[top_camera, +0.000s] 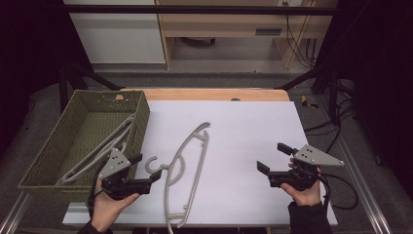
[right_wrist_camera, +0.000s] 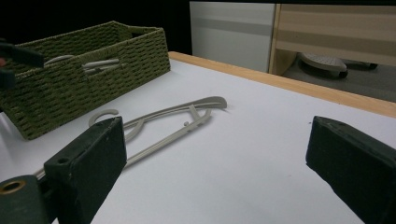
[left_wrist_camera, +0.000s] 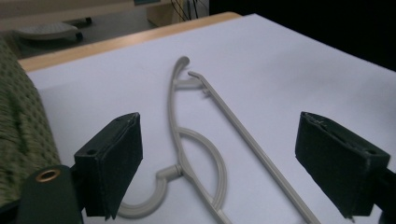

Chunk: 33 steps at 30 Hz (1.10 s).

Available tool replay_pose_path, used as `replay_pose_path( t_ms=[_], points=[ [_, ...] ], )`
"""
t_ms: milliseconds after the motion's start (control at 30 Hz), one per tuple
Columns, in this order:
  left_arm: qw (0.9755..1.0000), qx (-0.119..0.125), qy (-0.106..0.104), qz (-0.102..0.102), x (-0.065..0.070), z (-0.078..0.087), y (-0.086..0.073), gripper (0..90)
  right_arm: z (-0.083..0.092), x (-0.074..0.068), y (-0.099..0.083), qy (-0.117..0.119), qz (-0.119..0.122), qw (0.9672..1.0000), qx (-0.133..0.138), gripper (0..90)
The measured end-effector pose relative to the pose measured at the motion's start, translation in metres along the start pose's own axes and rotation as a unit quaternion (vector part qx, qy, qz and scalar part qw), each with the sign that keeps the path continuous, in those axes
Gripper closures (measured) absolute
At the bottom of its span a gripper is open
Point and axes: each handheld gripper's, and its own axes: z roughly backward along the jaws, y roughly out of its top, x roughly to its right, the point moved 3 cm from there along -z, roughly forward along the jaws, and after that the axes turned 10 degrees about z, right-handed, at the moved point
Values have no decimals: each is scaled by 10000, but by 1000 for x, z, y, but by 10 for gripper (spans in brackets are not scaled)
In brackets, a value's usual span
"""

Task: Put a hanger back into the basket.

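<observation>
Left gripper (top_camera: 146, 171): nearest the high camera, at the table's near left edge; jaws spread wide, nothing between the pads; hanger hook just ahead of them
Right gripper (top_camera: 275, 158): near right of the sheet, jaws released and empty, well apart from the hanger
Hanger (top_camera: 187, 168): grey plastic, lies flat on the white sheet (top_camera: 243, 136), left of centre, just beside the basket
Hanger axis: long axis runs near edge to far, tilted slightly right at the far end; hook (top_camera: 153, 163) at mid-length, opening toward the basket
Basket (top_camera: 139, 105): green woven, at the table's left, overhanging the sheet's left side; holds another grey hanger (top_camera: 97, 153)
Obstructions: basket wall close on the hook side; nothing on top of the hanger
Open room: bare sheet between hanger and right gripper, and beyond to the wooden far edge (top_camera: 214, 94)
Edges: hanger's near end reaches the sheet's near edge
</observation>
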Motion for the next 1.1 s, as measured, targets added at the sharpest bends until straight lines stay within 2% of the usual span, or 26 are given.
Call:
replay_pose_path(
  t_ms=[133,233,467,633,800,933,1000,1100],
  points=[
    [9998,-203,-88,-13,4,-10,-10,148,0,1,-1,-7,-18,10000,-3,53],
    [9994,-326,-78,2,5,-15,-17,149,-1,1,-2,-6,-41,10000,-30,53],
    [9975,-702,89,27,0,-28,-33,161,-1,0,-2,19,8,10000,-40,54],
    [9943,-1055,170,-27,-2,-41,-47,223,-2,-1,-3,24,-3,10000,-63,55],
    [9898,-1389,296,-82,-6,-54,-59,310,-4,-2,-4,42,-3,10000,-76,55],
    [9863,-1607,381,32,-9,-61,-66,367,-6,-2,-5,56,4,9999,-98,56],
    [9853,-1677,313,93,-9,-63,-68,381,-6,-3,-4,67,-5,9999,-107,55],
    [9835,-1780,313,50,-8,-66,-70,411,-6,-3,-4,62,-2,9999,-101,56]
  ],
)
